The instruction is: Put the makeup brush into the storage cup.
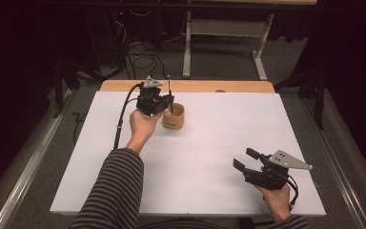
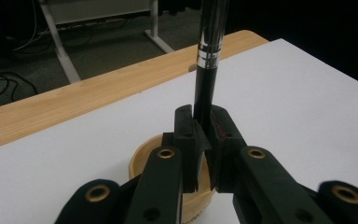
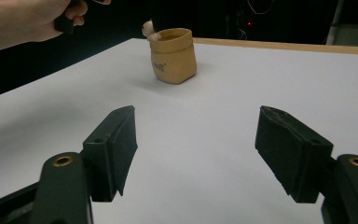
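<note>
pen upright, clamped in left claw | directly over wooden cup | right claw agape, well apart

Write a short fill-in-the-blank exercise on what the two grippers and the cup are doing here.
1. The left gripper is shut on a black ____.
2. The pen is held over a ____ cup.
3. The right gripper has its jaws ____ and holds nothing.
4. The cup stands on a ____ table sheet.

Missing words: pen; wooden; open; white
</note>
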`<state>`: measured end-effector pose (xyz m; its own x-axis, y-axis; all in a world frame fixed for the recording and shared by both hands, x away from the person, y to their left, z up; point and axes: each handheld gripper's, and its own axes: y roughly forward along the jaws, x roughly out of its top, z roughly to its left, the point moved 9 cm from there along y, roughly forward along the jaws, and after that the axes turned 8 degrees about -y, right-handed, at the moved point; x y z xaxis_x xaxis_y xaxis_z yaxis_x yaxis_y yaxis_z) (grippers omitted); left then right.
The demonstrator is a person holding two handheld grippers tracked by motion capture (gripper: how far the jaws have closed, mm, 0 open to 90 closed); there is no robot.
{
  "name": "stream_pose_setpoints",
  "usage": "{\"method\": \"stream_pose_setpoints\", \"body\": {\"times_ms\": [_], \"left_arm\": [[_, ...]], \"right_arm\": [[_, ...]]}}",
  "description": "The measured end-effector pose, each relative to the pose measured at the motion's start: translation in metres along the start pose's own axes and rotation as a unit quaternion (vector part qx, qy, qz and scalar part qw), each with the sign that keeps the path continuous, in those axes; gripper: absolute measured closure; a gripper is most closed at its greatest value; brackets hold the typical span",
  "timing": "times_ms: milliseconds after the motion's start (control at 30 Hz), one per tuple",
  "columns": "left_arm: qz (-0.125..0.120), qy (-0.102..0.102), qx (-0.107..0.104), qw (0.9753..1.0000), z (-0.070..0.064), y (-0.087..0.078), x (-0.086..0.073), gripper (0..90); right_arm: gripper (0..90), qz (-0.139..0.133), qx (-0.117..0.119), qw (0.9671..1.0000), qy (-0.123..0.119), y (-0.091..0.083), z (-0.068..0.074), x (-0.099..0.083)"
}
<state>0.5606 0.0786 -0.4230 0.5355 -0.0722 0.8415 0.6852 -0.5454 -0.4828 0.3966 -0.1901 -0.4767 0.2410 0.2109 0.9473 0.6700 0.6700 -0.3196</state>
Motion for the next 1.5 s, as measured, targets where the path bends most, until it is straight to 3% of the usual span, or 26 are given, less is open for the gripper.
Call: {"method": "stream_pose_setpoints", "body": {"times_ms": [600,1133,1500], "left_arm": [[0.016,0.010,0.016,0.9997,-0.001,0.019,-0.008,83.7],[0.039,0.018,0.016,0.9989,-0.005,0.036,-0.021,83.6],[0.062,0.013,0.014,0.9979,-0.003,0.040,-0.028,81.7]], "right_arm": [[30.8,-0.001,0.005,1.0000,-0.001,0.000,0.001,0.000],[30.8,-0.001,0.009,1.0000,0.000,0.000,0.002,0.000],[30.8,0.000,0.010,0.9999,0.001,0.000,0.003,0.000]]}}
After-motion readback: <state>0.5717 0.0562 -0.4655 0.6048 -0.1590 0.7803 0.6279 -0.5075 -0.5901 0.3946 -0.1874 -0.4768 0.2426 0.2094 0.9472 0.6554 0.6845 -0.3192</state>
